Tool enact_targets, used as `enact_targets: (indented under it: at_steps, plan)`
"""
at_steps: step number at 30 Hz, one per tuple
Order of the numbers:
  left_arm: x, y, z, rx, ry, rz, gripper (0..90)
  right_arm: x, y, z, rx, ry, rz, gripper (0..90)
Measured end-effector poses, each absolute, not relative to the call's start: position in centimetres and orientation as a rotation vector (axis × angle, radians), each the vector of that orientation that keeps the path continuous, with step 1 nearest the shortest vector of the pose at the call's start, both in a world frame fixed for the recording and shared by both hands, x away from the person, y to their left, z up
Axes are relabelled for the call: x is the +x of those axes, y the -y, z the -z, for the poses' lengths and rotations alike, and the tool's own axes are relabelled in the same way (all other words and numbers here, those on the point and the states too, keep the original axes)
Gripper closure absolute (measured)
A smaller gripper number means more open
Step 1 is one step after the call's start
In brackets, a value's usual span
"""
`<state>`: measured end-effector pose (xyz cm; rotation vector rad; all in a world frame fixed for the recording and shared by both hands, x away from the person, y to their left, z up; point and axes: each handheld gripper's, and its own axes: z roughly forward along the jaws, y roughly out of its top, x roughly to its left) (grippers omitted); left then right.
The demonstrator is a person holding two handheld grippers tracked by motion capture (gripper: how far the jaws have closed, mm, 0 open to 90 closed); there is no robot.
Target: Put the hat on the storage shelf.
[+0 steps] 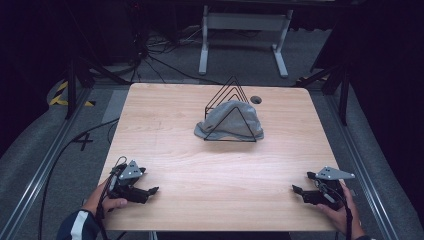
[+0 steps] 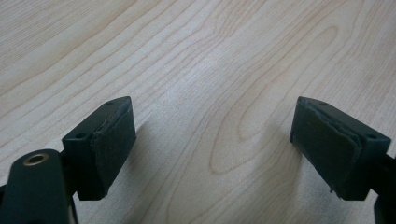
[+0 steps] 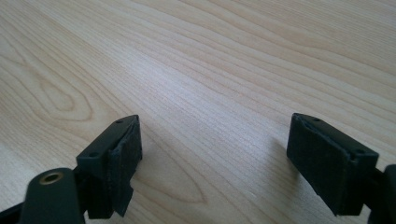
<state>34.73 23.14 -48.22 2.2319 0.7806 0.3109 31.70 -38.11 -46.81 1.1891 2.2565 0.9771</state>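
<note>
A grey cloth (image 1: 227, 121) lies draped in a black wire rack (image 1: 231, 97) at the back middle of the light wooden table (image 1: 170, 130). My left gripper (image 1: 154, 190) rests near the front left corner, held by a hand, and points toward the table's middle. In the left gripper view its two black pads (image 2: 112, 140) stand wide apart over bare wood, so my left gripper (image 2: 212, 144) is open. My right gripper (image 1: 296, 189) sits near the front right edge in the other hand. My right gripper (image 3: 215, 154) is open too, with nothing between its pads (image 3: 327, 158).
A round cable hole (image 1: 256, 99) lies in the table top just right of the rack. Beyond the far edge stand the white legs of another table (image 1: 245, 22) and loose cables on the grey floor. Metal rails run along both sides.
</note>
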Motion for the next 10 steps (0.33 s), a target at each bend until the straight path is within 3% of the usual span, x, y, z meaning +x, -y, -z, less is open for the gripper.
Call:
enact_targets:
  at_steps: [10]
  plan:
    - [34.77,-23.12,48.22,2.234,-0.78,-0.31,14.0,31.71,38.15,46.81,1.19,-2.254,-0.976,18.5]
